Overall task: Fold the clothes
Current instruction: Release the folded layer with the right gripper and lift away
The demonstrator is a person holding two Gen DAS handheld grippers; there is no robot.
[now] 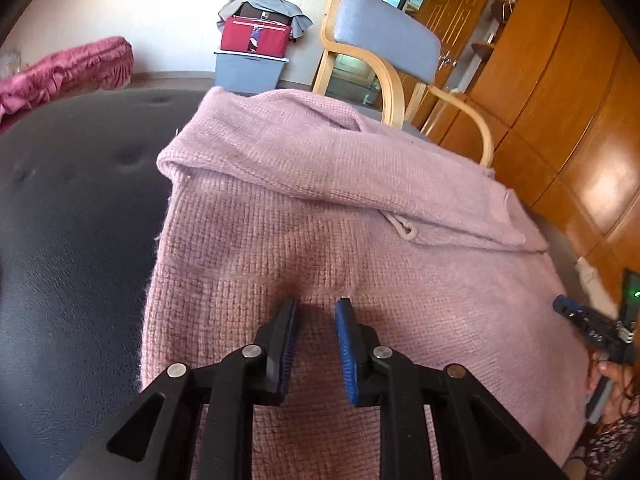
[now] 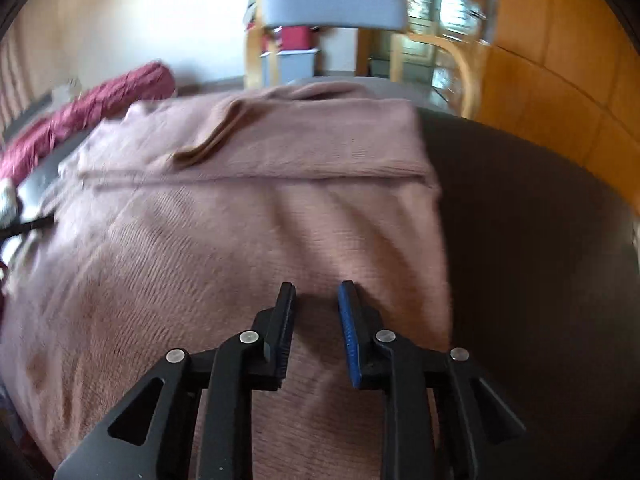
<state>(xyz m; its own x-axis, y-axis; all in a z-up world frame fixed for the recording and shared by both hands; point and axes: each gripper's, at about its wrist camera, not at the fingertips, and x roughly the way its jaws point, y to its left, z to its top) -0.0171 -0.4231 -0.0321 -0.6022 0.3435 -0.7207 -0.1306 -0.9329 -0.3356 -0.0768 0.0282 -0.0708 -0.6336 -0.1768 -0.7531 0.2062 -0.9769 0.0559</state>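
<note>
pink sweater (image 1: 320, 240) spread mid-frame on dark cushion (image 1: 72, 240), top part folded over, left gripper (image 1: 316, 308) and right gripper (image 2: 316, 292) both parted, empty, just above knit, chair (image 1: 384, 40) upper frame

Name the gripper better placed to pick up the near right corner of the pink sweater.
Right. The right gripper hangs open over the sweater close to its right edge, while the left gripper, also open, sits over the sweater's left half.

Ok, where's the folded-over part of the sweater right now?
In the left wrist view the folded flap lies across the far half of the pink sweater, ahead of the open left gripper, toward the chair.
</note>
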